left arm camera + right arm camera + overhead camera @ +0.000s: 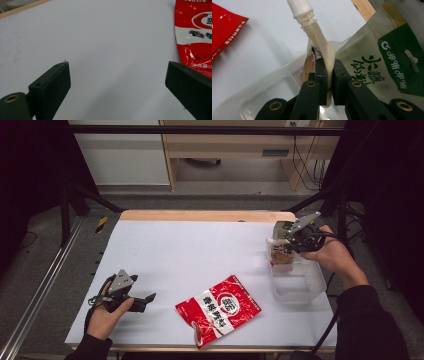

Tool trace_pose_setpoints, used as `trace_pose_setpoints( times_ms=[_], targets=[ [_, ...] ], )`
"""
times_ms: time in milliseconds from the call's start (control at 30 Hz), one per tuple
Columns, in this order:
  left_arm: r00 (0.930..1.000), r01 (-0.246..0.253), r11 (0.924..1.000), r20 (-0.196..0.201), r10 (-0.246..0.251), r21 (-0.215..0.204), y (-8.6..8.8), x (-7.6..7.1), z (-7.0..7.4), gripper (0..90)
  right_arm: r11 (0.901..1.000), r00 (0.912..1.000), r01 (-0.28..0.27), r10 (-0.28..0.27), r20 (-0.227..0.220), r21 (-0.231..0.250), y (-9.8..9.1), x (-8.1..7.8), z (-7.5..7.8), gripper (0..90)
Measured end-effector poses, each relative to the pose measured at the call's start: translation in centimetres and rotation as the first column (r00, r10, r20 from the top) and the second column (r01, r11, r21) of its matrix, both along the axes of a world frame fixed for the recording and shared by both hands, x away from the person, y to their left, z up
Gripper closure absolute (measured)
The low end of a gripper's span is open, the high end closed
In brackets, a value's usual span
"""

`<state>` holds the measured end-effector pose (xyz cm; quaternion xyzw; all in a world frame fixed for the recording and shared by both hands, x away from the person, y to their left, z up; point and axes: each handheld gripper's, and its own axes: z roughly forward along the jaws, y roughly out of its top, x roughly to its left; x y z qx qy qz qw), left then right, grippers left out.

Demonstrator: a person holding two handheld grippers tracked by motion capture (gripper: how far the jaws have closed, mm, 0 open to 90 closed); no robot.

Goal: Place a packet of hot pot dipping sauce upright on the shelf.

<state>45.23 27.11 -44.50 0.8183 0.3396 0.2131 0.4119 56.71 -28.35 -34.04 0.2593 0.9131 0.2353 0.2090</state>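
Right gripper view brings close what the high view keeps small: my right gripper (pixel 329 82) has its jaws clenched on a cream spout pouch (pixel 322 47), its white screw cap (pixel 300 8) pointing away from me, and just beside it a beige bag with a green label (pixel 387 55) leans over the rim of the clear plastic tub (pixel 262 90). High view shows that tub (pixel 300 287) at the right edge of the white tabletop (pixel 190 250), with the red snack packet (pixel 219 310) lying flat to the tub's left. Left gripper view has my left gripper (pixel 117 82) released, jaws wide apart over bare tabletop, the red packet (pixel 195 37) just past one jaw. Beyond the tabletop's wooden far edge, grey floor, black frame bars and a pale cabinet.
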Motion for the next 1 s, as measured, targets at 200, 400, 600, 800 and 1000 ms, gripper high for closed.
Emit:
trace_pose_setpoints(
  times_ms=[200,400,600,800,1000],
  targets=[
    [1.0000,0.003,1.0000,-0.004,-0.003,-0.002,-0.1,0.0,-0.1,6.3,0.9998,0.9998,0.017,-0.017,0.004,0.008,-0.4,-0.6,-0.3,84.1],
    [1.0000,0.005,1.0000,-0.004,-0.005,0.000,-0.1,0.0,-0.1,6.3,0.9994,0.9995,0.030,-0.029,-0.007,0.019,-0.6,-0.9,-0.4,80.7],
    [0.9999,0.009,1.0000,-0.006,-0.009,0.001,-0.1,0.0,-0.1,6.3,0.9988,0.9990,0.041,-0.041,-0.016,0.028,-0.5,-1.2,-0.5,70.8],
    [1.0000,0.008,1.0000,-0.006,-0.008,0.001,-0.1,0.0,-0.1,6.3,0.9946,0.9959,0.087,-0.088,0.021,0.056,-0.3,-1.4,0.0,53.7],
    [0.9999,0.010,0.9999,-0.006,-0.010,0.003,-0.2,0.0,-0.1,6.3,0.9915,0.9906,0.111,-0.116,0.073,0.069,0.7,-2.3,1.0,40.9]
  ],
)
